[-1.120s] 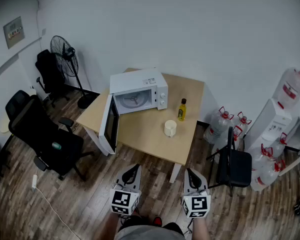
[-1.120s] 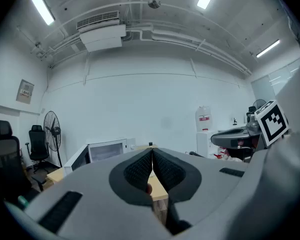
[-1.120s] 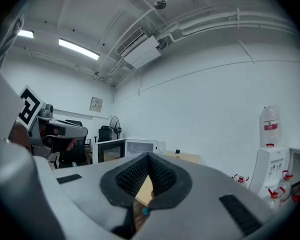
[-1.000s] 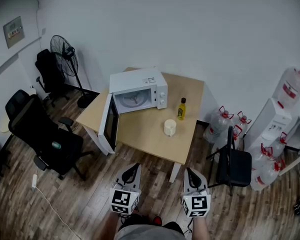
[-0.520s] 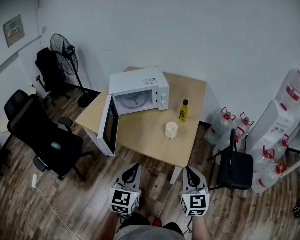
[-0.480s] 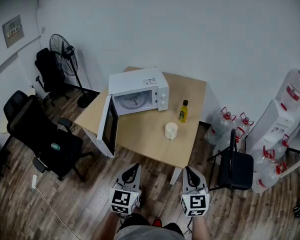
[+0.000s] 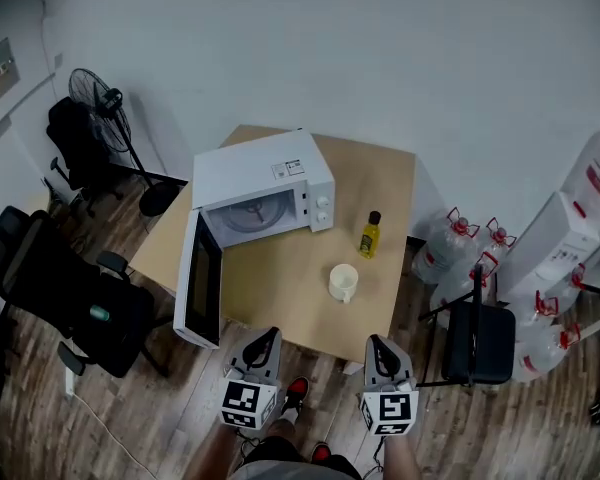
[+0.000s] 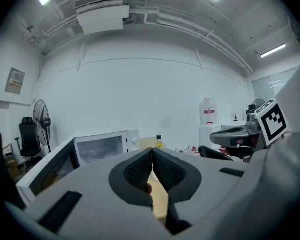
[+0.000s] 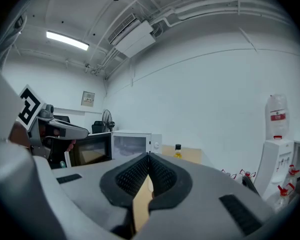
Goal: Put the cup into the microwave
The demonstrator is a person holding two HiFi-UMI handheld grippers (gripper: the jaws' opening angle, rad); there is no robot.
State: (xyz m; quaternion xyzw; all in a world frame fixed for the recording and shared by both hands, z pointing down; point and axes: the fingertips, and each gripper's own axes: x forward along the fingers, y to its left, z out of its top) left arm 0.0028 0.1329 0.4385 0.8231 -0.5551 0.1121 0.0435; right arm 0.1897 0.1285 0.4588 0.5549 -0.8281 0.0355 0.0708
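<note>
A cream cup (image 7: 343, 282) stands on the wooden table (image 7: 280, 288), right of the white microwave (image 7: 265, 185), whose door (image 7: 196, 290) hangs open toward me. My left gripper (image 7: 264, 343) and right gripper (image 7: 379, 349) hover side by side just short of the table's near edge, both shut with nothing between their pads. In the left gripper view the gripper (image 8: 152, 152) points at the microwave (image 8: 102, 146). The right gripper (image 9: 148, 157) faces the microwave (image 9: 132, 144) too. The jaws hide most of the cup in both gripper views.
A yellow bottle (image 7: 370, 235) stands behind the cup. A black chair (image 7: 478, 338) and water jugs (image 7: 452, 251) are at the table's right. An office chair (image 7: 55, 293) and a fan (image 7: 100, 108) stand on the left. A shoe (image 7: 294, 392) shows on the wood floor.
Both grippers and the head camera have come closer to the table, which now appears larger and nearer; the grippers' tips now reach its near edge. Both stay shut.
</note>
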